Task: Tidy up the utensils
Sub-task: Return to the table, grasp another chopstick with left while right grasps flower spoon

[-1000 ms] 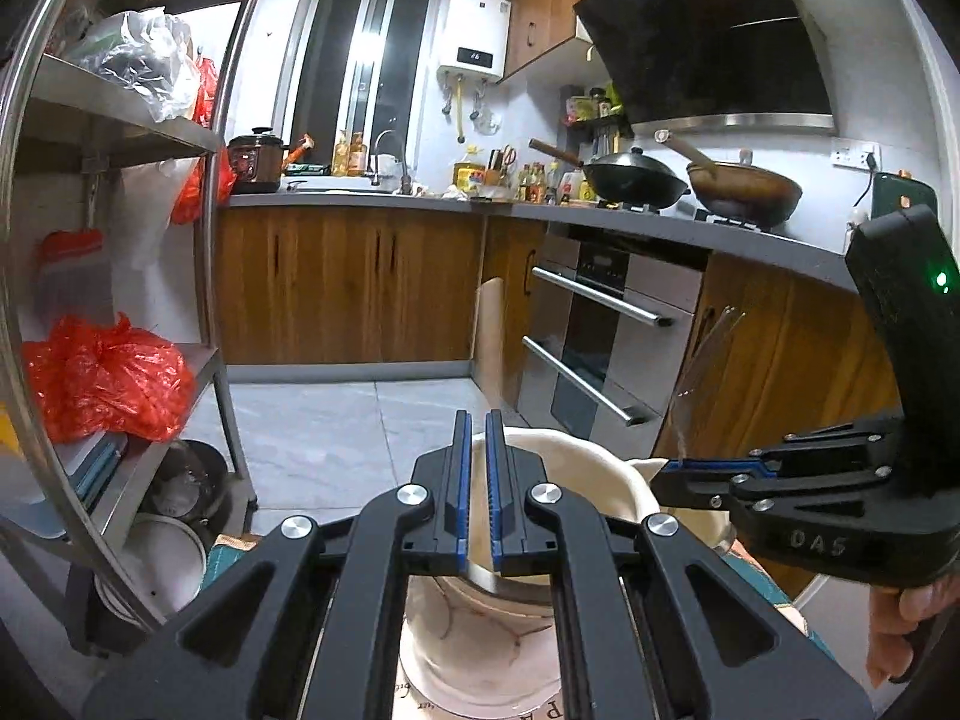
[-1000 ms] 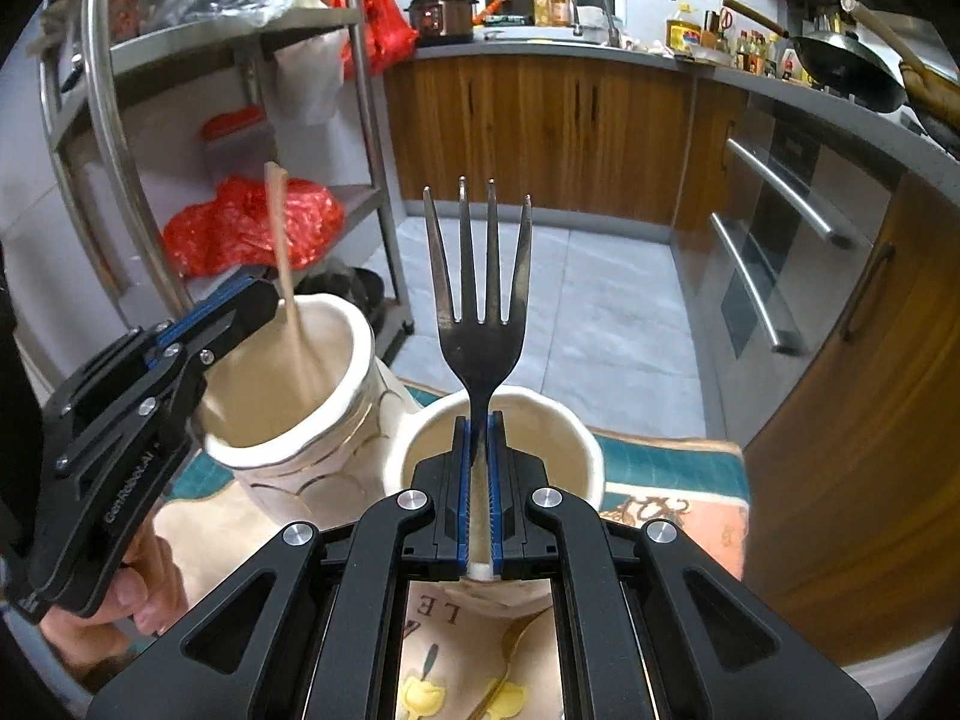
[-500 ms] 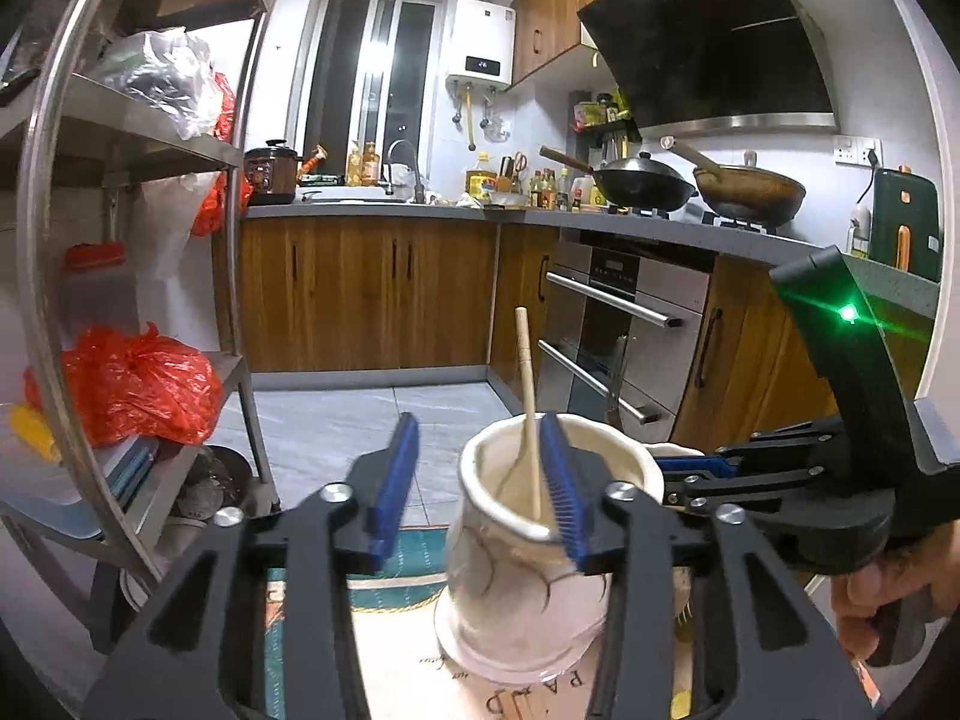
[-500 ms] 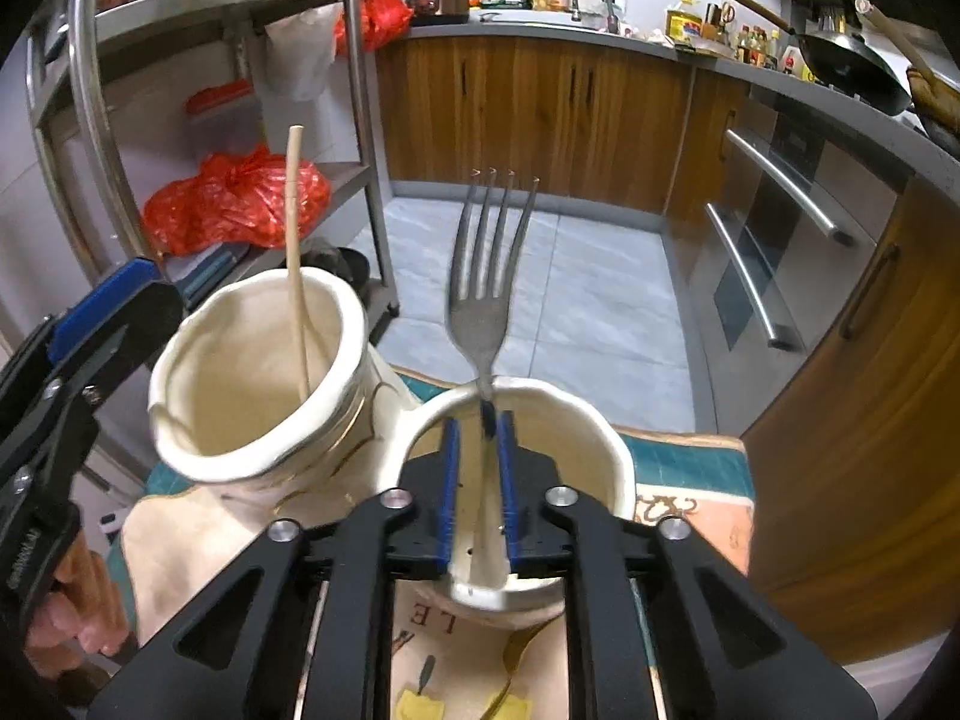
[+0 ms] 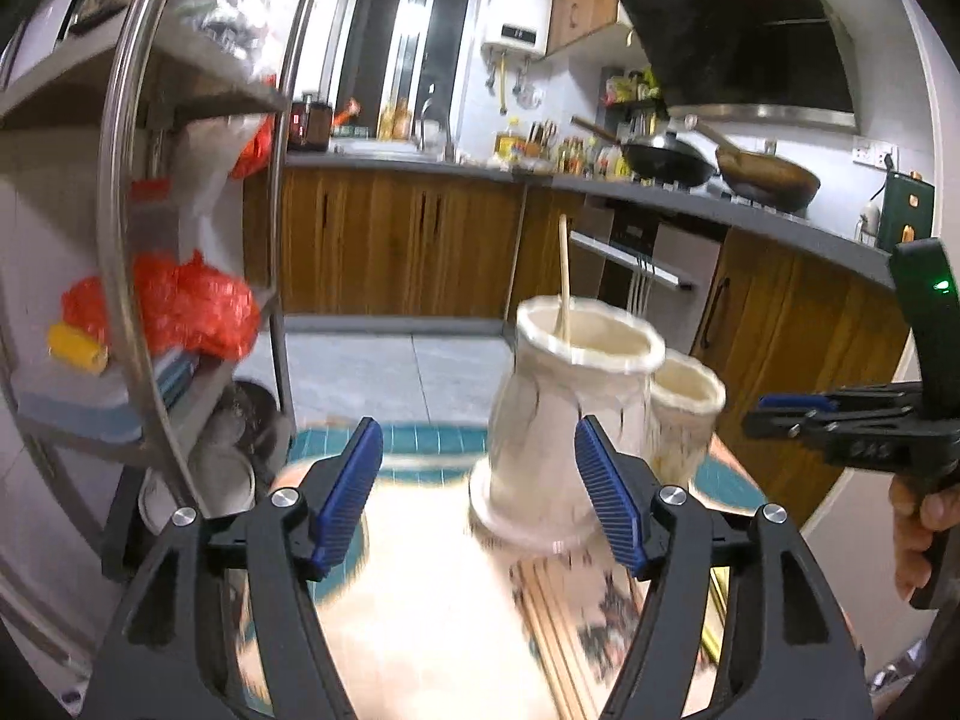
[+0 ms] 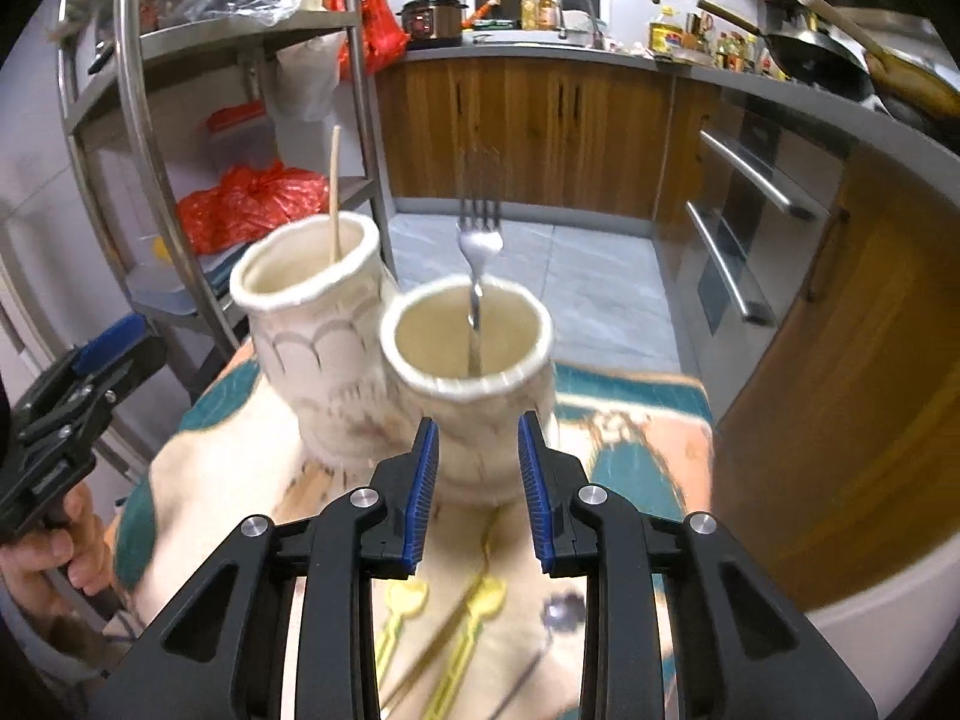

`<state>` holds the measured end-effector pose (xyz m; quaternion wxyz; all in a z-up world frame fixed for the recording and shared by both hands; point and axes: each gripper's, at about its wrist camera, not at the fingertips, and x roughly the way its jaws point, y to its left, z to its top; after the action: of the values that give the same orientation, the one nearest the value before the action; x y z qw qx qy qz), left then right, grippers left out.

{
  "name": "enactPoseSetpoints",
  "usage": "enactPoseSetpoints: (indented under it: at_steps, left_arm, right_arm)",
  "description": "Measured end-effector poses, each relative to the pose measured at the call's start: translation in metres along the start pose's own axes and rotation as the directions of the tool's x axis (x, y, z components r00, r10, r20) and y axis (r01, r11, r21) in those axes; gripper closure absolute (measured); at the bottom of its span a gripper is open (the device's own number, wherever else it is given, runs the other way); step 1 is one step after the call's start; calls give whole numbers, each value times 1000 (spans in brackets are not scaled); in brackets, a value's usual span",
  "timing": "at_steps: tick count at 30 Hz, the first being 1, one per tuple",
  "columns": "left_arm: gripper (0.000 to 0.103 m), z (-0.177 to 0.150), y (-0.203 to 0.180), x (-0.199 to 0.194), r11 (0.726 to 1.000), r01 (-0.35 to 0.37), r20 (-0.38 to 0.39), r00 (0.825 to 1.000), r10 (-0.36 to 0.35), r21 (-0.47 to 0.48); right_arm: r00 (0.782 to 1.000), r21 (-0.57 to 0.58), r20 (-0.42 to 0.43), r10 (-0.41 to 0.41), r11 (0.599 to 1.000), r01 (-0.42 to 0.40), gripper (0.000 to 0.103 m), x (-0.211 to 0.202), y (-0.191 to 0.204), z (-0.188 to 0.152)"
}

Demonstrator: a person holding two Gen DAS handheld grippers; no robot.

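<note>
fork (image 6: 478,252) in unlabelled pot (image 6: 474,360)

Blurred utensils (image 6: 456,648) (yellow-handled ones too) run off the bottom edge.

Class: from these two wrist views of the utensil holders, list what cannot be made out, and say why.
- Right wrist view: the fork handle's lower end, hidden inside the shorter holder.
- Right wrist view: utensils on the mat, blurred and partly behind the right hand-held gripper.
- Left wrist view: the wooden stick, its lower end hidden inside the taller holder.
</note>
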<state>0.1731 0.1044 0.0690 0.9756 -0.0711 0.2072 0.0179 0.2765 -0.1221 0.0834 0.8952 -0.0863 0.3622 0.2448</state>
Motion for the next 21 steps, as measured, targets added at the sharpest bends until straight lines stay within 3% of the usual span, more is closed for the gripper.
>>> enactPoseSetpoints:
  at_steps: [5,12,21]
  left_arm:
    - [37,-29,-3,2,1000,14,-105,994,-14,0]
    - [45,-61,-8,13,999,42,-263,964,-39,8]
    - [56,-76,-19,23,996,73,-353,934,-51,49]
  right_arm:
    - [999,26,-41,-1,1000,2,74,-7,-11,-29]
    - [990,35,-142,-2,999,7,74,0,-20,-65]
    - [972,79,-235,-11,996,31,74,16,-35,-92]
